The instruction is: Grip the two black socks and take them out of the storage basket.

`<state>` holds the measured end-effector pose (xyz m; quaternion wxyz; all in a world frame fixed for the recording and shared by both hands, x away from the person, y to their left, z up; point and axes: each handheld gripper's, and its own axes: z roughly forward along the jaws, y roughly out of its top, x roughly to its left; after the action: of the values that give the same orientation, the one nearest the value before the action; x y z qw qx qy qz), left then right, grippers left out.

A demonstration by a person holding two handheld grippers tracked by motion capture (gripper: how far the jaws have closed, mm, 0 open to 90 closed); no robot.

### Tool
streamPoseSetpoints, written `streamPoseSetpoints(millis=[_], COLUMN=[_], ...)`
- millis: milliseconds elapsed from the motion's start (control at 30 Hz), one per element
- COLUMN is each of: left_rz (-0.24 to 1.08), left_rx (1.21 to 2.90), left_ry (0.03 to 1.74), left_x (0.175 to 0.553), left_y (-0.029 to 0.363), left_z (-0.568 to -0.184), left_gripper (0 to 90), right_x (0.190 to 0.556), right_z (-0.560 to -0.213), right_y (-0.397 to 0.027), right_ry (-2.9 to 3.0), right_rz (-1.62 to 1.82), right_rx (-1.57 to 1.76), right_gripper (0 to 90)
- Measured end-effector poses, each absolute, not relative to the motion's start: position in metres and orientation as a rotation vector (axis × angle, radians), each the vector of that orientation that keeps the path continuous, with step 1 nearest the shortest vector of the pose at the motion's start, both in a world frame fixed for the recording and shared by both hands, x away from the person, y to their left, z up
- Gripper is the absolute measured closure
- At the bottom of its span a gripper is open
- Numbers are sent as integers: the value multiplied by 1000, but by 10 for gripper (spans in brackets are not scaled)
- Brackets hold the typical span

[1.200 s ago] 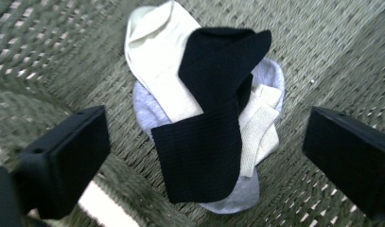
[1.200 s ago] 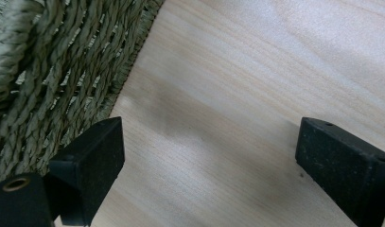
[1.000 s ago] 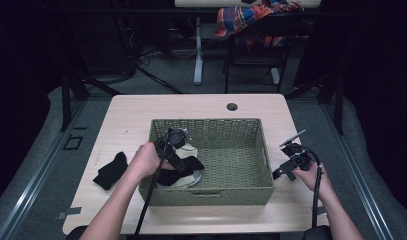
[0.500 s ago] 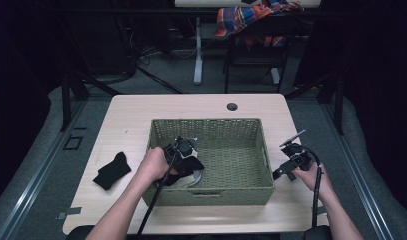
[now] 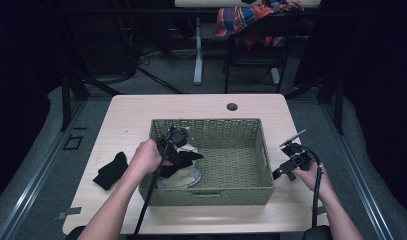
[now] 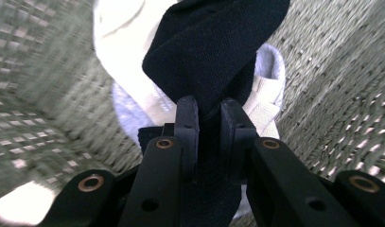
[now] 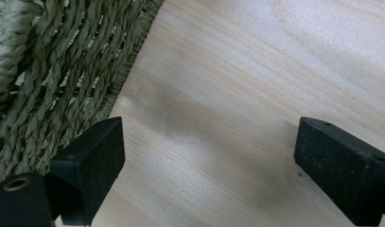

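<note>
A green woven basket (image 5: 241, 131) stands mid-table. My left gripper (image 5: 177, 156) is over its left part, shut on a black sock (image 6: 214, 52) that hangs above pale socks (image 5: 183, 175) lying on the basket floor. In the left gripper view the two jaws pinch the dark fabric, with white and grey cloth (image 6: 128, 71) under it. A second black sock (image 5: 111, 170) lies on the table left of the basket. My right gripper (image 5: 286, 159) rests on the table right of the basket, jaws wide apart with bare wood (image 7: 237, 109) between them and the basket wall (image 7: 62, 80) at the left.
The wooden table (image 5: 201, 107) has a small round hole (image 5: 232, 106) near its far edge. Beyond it stand a chair with plaid cloth (image 5: 251, 15) and desk legs. Dark floor surrounds the table.
My left gripper has moved right and inward over the basket, carrying the black sock with it. The right gripper has stayed in place.
</note>
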<state>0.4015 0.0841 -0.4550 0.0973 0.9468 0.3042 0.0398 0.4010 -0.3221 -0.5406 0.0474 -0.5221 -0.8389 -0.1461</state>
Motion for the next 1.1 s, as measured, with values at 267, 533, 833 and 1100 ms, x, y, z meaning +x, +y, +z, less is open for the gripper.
streamPoseSetpoints(millis=[267,533,833,1100], left_rz=[200,273,360,433], left_rx=[2787,2781,2739,2661], left_ry=[875,865,919,1036], left_x=[404,412,418,410], left_y=[83,82,99,146], left_z=[-420,-391,-359,-335], left_gripper=[797,796,794,793], right_x=[401,400,401,401], right_z=[-540,-542,-540,-540], right_y=[-322,-321,-323,-322], right_ry=[-2558,-2540,-2557,-2558], right_rz=[-444,-487,-448,-448], right_rx=[-1583,-1621,-1590,-1591], right_gripper=[95,95,96,96])
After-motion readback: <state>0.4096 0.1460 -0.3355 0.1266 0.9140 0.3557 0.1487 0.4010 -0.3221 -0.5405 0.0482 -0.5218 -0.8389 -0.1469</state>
